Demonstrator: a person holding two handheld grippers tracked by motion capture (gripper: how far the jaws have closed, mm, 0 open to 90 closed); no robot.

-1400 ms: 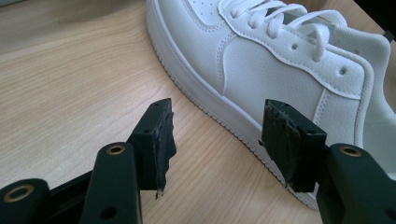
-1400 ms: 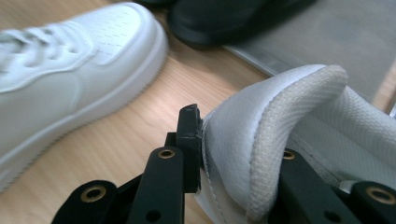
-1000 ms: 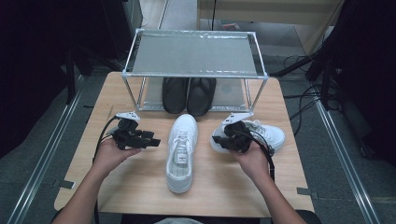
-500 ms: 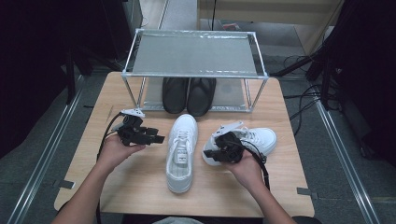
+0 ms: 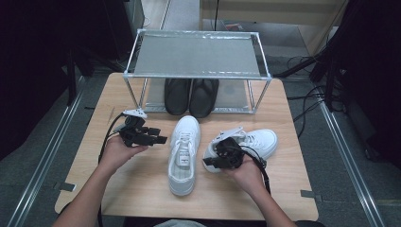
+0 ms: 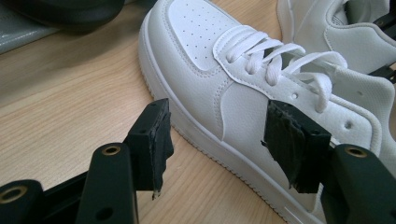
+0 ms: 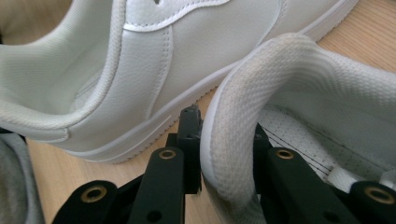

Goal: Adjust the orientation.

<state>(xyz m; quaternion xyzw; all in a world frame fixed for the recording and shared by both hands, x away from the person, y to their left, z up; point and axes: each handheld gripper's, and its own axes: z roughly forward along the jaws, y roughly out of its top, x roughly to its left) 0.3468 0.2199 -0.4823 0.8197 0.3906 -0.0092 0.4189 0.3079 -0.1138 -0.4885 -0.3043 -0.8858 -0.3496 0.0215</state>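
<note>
— Two white sneakers are lying on the table (image 5: 118, 85), is that right?

— Yes. One white sneaker (image 5: 183, 153) is lying near the middle of the table, toe pointing toward the far edge. The second white sneaker (image 5: 246, 145) is sitting just beside it toward the right edge, turned crosswise with its toe aiming at the right edge.

— What are the right tongs (image 5: 213, 162) doing?

— They are gripping the second sneaker at its heel. In the right gripper view the padded heel collar (image 7: 247, 116) is sitting between the two black jaws, one jaw outside the shoe and one inside, both pressing on the collar. The jaws have just been opening a little, yet the collar is staying pinched between them.

— And the left tongs (image 5: 153, 139)?

— They are being held on the left side of the middle sneaker, aiming at its flank. In the left gripper view the jaws are standing wide apart with nothing touching the pads; the sneaker's side and the bare table are showing between them. They have just been opening further.

— Anything else on the table?

— One metal rack (image 5: 196, 54) is standing along the far edge, and a pair of black shoes (image 5: 190, 96) is sitting on its lower shelf under the mesh top, toes facing the near edge.
</note>
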